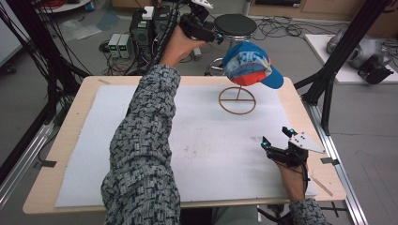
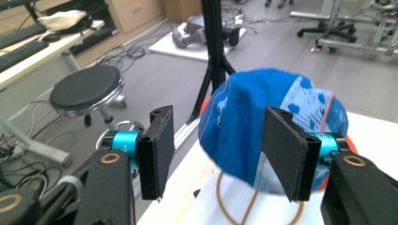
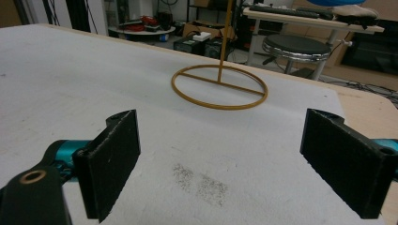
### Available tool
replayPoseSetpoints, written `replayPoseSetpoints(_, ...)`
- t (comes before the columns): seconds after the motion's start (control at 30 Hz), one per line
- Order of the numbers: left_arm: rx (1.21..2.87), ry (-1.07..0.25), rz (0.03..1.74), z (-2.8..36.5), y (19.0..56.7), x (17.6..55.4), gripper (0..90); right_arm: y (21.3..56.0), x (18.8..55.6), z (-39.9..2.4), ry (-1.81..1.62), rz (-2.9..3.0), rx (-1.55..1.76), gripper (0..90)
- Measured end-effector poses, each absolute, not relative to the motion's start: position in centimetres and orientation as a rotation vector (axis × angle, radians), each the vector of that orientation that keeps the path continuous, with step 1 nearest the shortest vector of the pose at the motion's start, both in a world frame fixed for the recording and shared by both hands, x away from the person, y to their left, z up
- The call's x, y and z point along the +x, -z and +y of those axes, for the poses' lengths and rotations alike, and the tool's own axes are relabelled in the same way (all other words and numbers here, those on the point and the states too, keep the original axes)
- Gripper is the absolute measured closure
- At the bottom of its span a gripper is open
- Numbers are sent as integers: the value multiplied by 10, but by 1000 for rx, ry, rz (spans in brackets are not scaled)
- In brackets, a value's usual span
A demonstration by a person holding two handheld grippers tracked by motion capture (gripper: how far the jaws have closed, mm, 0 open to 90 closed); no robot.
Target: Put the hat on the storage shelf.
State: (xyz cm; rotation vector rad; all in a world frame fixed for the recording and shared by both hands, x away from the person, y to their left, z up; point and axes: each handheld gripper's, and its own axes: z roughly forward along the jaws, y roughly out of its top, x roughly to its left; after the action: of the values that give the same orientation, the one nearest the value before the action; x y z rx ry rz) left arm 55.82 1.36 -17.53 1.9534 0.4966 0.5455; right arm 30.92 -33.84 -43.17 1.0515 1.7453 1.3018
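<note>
From the high view I see the bench (image 1: 61, 140) covered by a white mat (image 1: 197, 140), with a blue and orange cap (image 1: 251, 63) sitting on top of a thin wooden stand (image 1: 237, 99) whose ring base rests on the mat toward the far right. My left gripper (image 1: 206, 30) is raised beyond the far edge of the bench, just left of the cap and apart from it; the patterned sleeve (image 1: 141, 145) runs up to it across the mat. My right gripper (image 1: 278, 140) sits low over the near right part of the mat, well apart from the stand, with its jaws spread. Behind the bench stands a round black stool (image 1: 235, 24).

In the left gripper view, my jaws stand apart with nothing between them. The cap (image 2: 248, 126) is ahead, its blue crown showing between and behind the right jaw, a little blurred. Under it I make out part of the stand's ring (image 2: 234, 211) on the white surface. The stool (image 2: 87, 89) stands on the floor to the left, past the bench edge.

In the right gripper view, my jaws are wide apart and empty, hovering just above the mat (image 3: 94, 79). Ahead lies the stand's ring base (image 3: 219, 87) with a crossbar and the upright rod rising from its middle. A faint dark smudge (image 3: 202, 183) marks the mat between the jaws. The stool (image 3: 296, 47) shows beyond the bench's far edge.
</note>
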Motion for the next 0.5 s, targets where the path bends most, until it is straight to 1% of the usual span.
replayPoseSetpoints(0.03, 1945, -562, 498, 20, 175, 554, 439, 432, 310, -337, -1305, 1747, 1048, 116)
replayPoseSetpoints(0.13, 1952, -556, 505, 27, 174, 551, 437, 432, 310, -337, -1307, 1746, 1049, 117)
replayPoseSetpoints(0.17, 1931, -591, 501, 35, 175, 545, 437, 431, 310, -337, -1307, 1745, 1053, 116)
replayPoseSetpoints(0.2, 1931, -591, 501, 35, 175, 545, 442, 431, 310, -337, -1304, 1741, 1045, 116)
replayPoseSetpoints(0.27, 1960, -575, 529, 48, 175, 540, 432, 431, 311, -337, -1305, 1745, 1049, 116)
replayPoseSetpoints(0.47, 1960, -602, 533, 65, 176, 528, 420, 431, 313, -333, -1305, 1752, 1042, 116)
replayPoseSetpoints(0.5, 1968, -606, 536, 73, 176, 523, 419, 431, 315, -331, -1304, 1757, 1040, 116)
